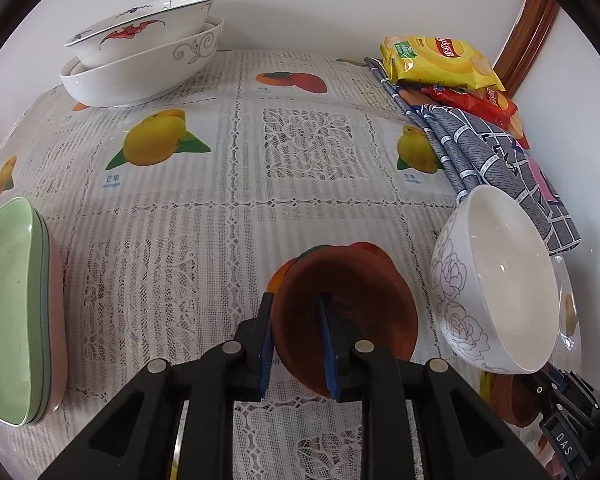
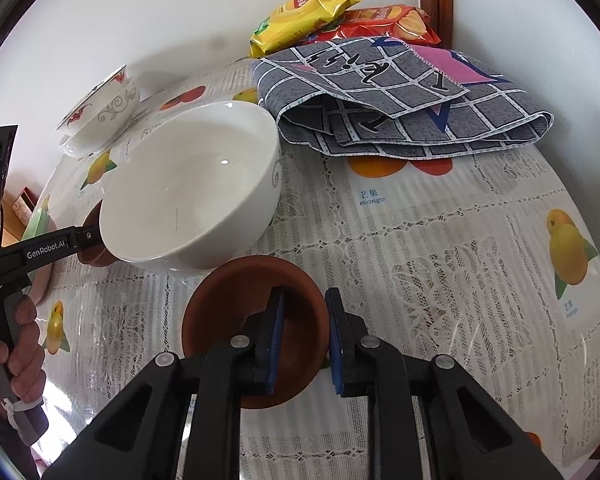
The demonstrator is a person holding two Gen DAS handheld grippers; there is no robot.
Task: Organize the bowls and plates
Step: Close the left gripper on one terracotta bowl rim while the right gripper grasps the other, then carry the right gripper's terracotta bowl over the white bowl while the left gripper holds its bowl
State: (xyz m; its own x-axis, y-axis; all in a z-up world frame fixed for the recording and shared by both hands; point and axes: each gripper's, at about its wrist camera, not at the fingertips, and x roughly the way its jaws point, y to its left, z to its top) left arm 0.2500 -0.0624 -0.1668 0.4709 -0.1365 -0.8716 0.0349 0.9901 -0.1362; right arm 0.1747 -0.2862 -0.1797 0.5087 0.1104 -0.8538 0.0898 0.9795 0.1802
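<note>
on the fruit-print tablecloth: two brown saucers gripped, pairing step in hand

near the front of the tablecloth (image 1: 236, 216) each gripper straddles the rim of a small brown dish. left gripper (image 1: 296, 344): jaws narrowed across the near wall of the left brown saucer (image 1: 364, 304), one pad outside, one inside; it appears clamped, and the dish looks tilted as if lifted. right gripper (image 2: 304, 340): same rim pinch on the right brown saucer (image 2: 236, 308), left pad inside, right pad outside, gap small; whether the pads actually press the wall is not fully clear.

white floral bowl (image 2: 192, 188) stands between the two saucers, close beside both. two large stacked bowls (image 1: 144, 52) sit at the far left by the wall. green plate stack (image 1: 12, 312) lies at the left edge. folded grey cloth (image 2: 400, 96) and snack packets (image 2: 312, 4) occupy the far right corner.

judgement: likes are being gathered, large bowls and plates already stacked; the brown saucers remain. next move likely calls for nesting one saucer in the other, carried level, rim grip firm, clear of the white bowl; a rim pinch may let the dish swing
</note>
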